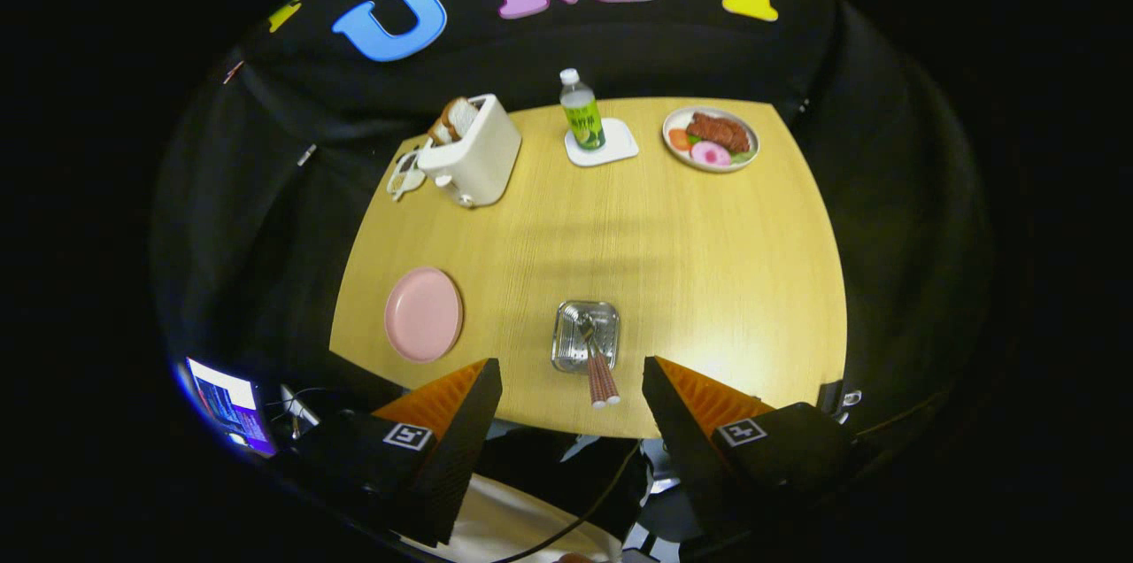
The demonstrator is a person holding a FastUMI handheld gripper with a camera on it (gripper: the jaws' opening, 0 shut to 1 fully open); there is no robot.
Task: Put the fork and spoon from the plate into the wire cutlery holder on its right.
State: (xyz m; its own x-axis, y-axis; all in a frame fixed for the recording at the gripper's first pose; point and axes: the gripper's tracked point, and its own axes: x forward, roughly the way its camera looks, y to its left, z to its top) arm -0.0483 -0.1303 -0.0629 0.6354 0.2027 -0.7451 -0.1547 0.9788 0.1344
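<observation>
A fork and spoon (595, 359) lie together on a small metal tray-like plate (566, 342), their long axis pointing toward the gripper (572, 386), handles nearest and overhanging the plate rim. They sit between and just ahead of the fingers, which are spread wide and hold nothing. The plate rests near the wooden table's (708, 280) front edge. No wire holder can be made out.

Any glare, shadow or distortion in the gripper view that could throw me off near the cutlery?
Gripper view: fisheye bends the table edges outward; a bright glare patch lies on the wood right of the metal tray holding the fork and spoon; soft banded shadows cross the tabletop beyond the tray; the cutlery is small but fairly sharp; the tool hangs open above the near edge.
</observation>
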